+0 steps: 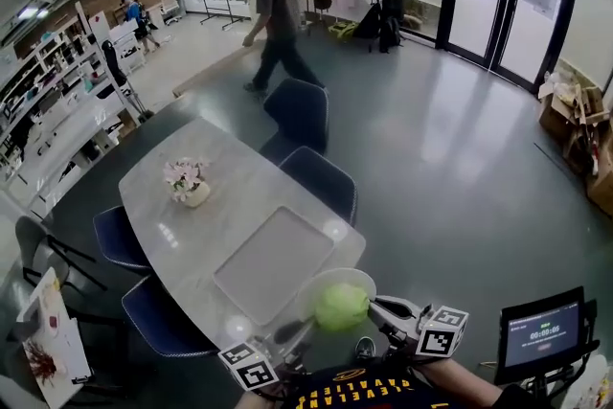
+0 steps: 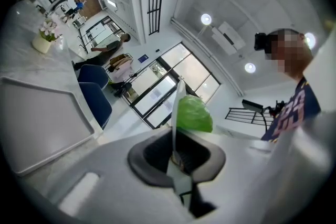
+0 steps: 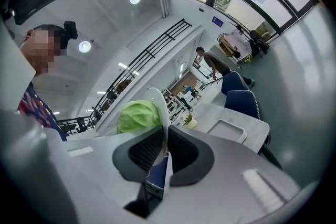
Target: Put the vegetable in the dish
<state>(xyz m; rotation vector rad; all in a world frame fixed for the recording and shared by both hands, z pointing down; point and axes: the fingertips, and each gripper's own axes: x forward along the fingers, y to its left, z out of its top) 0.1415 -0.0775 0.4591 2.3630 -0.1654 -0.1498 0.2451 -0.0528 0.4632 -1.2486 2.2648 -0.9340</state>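
Note:
A green cabbage (image 1: 342, 306) lies in a white dish (image 1: 330, 281) that is held in the air just off the table's near end. My left gripper (image 1: 292, 330) is shut on the dish's left rim and my right gripper (image 1: 381, 306) is shut on its right rim. In the left gripper view the dish (image 2: 177, 105) stands edge-on between the closed jaws of the left gripper (image 2: 176, 157), with the cabbage (image 2: 194, 114) just to its right. In the right gripper view the right gripper (image 3: 164, 152) pinches the dish (image 3: 159, 105), and the cabbage (image 3: 139, 115) sits to its left.
A grey tray (image 1: 275, 254) lies on the marble table (image 1: 182, 225) near its near end, and a flower pot (image 1: 189, 182) stands further back. Dark blue chairs (image 1: 321, 179) line both sides. A small monitor (image 1: 544, 335) is at my right. A person (image 1: 273, 14) walks far behind.

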